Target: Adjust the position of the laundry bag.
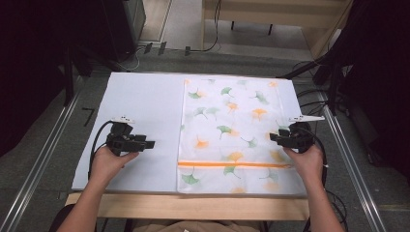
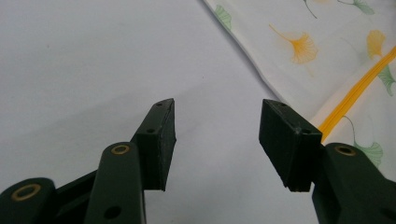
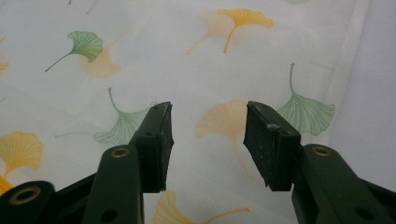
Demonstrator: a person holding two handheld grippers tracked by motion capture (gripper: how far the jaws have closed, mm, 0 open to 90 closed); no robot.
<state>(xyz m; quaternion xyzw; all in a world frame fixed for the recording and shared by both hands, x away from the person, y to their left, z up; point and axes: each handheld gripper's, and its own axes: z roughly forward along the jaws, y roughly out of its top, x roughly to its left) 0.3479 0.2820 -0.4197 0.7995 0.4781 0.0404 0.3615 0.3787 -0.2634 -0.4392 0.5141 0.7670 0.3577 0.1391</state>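
A white table surface (image 1: pixel 140 111) covers most of the high view, with a wooden edge (image 1: pixel 193 207) along the person's side. On its right half lies a flat white cloth cover (image 1: pixel 232 130) printed with green and orange ginkgo leaves. It reaches from the far edge of the surface almost to the near edge. An orange zipper (image 1: pixel 232 165) runs across the cover near its near end.

The left gripper (image 1: pixel 147 144) is held by the left hand (image 1: pixel 110 162) over the bare white surface, just beside the left border of the cover, and it points toward the cover. In the left gripper view its jaws stand apart with nothing between them, and the cover's border and the zipper (image 2: pixel 348 105) show at the right.

The right gripper (image 1: pixel 276 137) is held by the right hand (image 1: pixel 307 162) over the right part of the cover, a little beyond the zipper. In the right gripper view its jaws are also spread and hold nothing; the printed fabric (image 3: pixel 140 60) lies under them.
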